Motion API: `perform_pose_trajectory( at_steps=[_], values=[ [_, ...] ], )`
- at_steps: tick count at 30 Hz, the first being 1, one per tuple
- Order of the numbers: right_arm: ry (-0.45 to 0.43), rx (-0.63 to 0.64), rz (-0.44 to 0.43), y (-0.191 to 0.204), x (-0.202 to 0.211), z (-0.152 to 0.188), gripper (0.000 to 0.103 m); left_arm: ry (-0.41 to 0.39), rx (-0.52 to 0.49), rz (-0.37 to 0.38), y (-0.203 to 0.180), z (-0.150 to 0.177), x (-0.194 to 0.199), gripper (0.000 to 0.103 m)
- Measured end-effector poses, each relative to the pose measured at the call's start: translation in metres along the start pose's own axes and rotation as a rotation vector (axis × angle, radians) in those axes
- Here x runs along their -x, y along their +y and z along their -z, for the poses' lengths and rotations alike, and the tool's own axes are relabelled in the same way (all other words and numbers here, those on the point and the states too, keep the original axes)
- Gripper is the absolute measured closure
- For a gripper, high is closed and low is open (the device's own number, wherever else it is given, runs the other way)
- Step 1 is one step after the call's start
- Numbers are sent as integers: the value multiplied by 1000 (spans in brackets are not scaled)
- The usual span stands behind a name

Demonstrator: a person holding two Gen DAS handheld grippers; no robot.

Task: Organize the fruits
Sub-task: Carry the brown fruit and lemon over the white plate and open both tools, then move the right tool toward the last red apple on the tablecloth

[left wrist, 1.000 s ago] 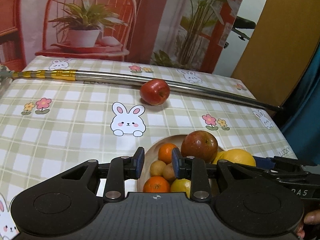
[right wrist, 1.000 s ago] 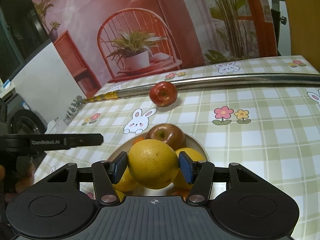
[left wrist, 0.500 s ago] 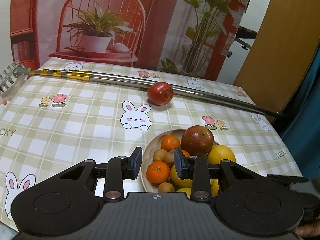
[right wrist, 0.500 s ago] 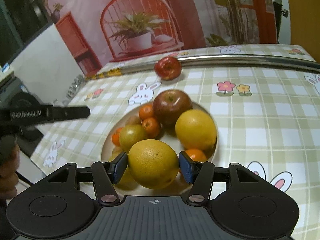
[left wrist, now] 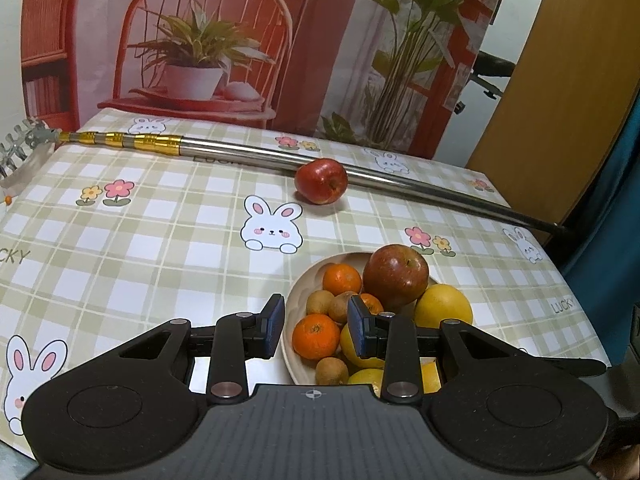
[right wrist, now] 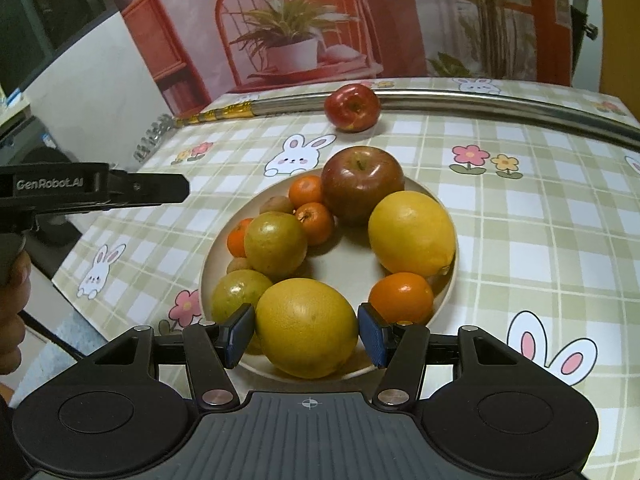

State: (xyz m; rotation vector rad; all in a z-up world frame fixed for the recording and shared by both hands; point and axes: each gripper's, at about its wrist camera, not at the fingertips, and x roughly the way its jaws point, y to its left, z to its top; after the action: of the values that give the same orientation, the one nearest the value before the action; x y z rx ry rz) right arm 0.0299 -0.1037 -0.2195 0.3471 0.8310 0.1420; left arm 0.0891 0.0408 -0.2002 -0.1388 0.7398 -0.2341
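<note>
Grapefruit (right wrist: 306, 326) gripped in our right tongs (right wrist: 306, 334) should settle gently at the plate's (right wrist: 400, 184) six o'clock; left tongs (left wrist: 316, 330) hang open, empty.

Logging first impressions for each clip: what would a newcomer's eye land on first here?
Most likely the big yellow citrus held between the right gripper's fingers, over the near rim of a pale plate heaped with oranges, kiwis and a dark red apple. Next, the lone red apple on the rabbit-print tablecloth, against a long metal pole. The left gripper is open and empty.
</note>
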Motion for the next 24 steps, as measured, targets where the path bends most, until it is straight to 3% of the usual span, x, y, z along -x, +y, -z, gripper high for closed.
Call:
perform_pose_trajectory(
  at_steps=[24],
  values=[
    [-79,-4,4,-3,12,-3,49,16,3,-10,2,1,-5,65]
  ],
)
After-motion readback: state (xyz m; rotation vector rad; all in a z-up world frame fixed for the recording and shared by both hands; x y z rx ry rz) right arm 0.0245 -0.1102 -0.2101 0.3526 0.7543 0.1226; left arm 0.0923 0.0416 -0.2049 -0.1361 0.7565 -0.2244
